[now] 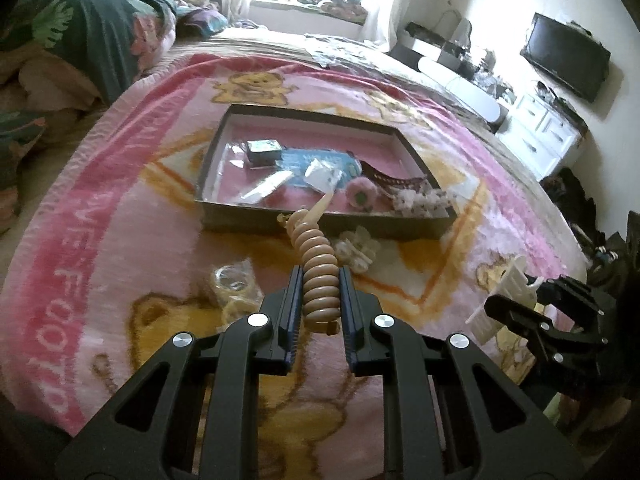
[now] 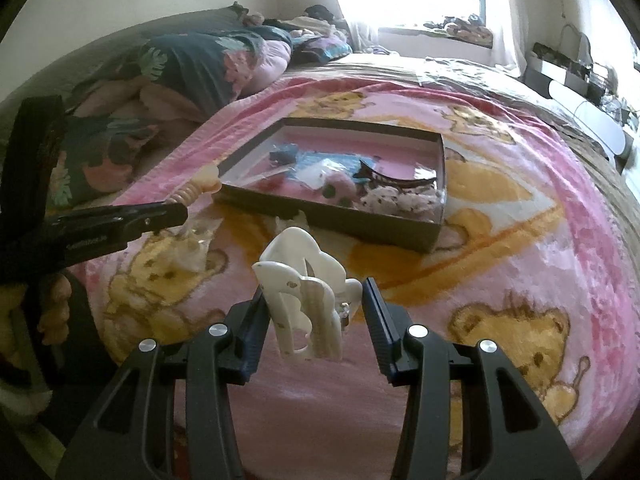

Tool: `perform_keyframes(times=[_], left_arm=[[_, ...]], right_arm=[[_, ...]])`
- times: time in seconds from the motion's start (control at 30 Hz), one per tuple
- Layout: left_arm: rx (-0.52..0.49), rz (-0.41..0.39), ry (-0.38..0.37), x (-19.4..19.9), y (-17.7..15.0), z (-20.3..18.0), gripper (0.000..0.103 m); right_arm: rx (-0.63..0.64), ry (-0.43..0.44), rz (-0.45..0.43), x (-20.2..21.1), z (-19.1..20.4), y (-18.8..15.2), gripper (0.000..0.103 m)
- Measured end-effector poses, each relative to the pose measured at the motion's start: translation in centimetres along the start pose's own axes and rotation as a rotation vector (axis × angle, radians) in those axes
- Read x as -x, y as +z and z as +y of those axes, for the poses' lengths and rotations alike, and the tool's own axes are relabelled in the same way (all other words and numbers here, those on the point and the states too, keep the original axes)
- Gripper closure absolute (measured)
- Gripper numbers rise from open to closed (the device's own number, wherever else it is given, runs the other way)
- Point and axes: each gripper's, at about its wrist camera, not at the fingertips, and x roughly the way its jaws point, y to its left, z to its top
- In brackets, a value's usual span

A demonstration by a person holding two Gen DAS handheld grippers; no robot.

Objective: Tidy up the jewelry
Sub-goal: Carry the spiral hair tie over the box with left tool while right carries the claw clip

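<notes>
My left gripper is shut on a beige ribbed hair clip whose pointed tip reaches over the near wall of a dark shallow box. The box holds several accessories on its pink floor. My right gripper is shut on a white hair claw clip and holds it above the pink blanket, in front of the box. The left gripper with its beige clip shows at the left of the right wrist view. The right gripper shows at the right of the left wrist view.
A cream flower claw clip and a clear bag of jewelry lie on the pink bear blanket before the box. Pillows and bedding are piled at the far left. A white dresser and a TV stand at the right.
</notes>
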Motion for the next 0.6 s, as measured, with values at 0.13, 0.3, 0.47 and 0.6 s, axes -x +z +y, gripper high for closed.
perform_keyframes(times=[0.13, 0.3, 0.47, 0.6], left_arm=[[0.018, -0.015, 0.001, 0.5, 0.2, 0.7, 0.092], [0.04, -0.036, 0.003, 1.3, 0.4, 1.6, 0.092], [0.059, -0.044, 0.003, 1.6, 0.6, 2.6, 0.092], [0.073, -0.054, 0.005, 1.7, 0.8, 3.2, 0.092]], right_arm=[[0.008, 0.008, -0.01, 0.2, 0.8, 0.5, 0.059], [0.02, 0.017, -0.028, 0.4, 1.7, 1.2, 0.059], [0.034, 0.02, -0.048, 0.6, 2.3, 2.1, 0.059], [0.04, 0.023, -0.069, 0.8, 2.6, 3.1, 0.059]])
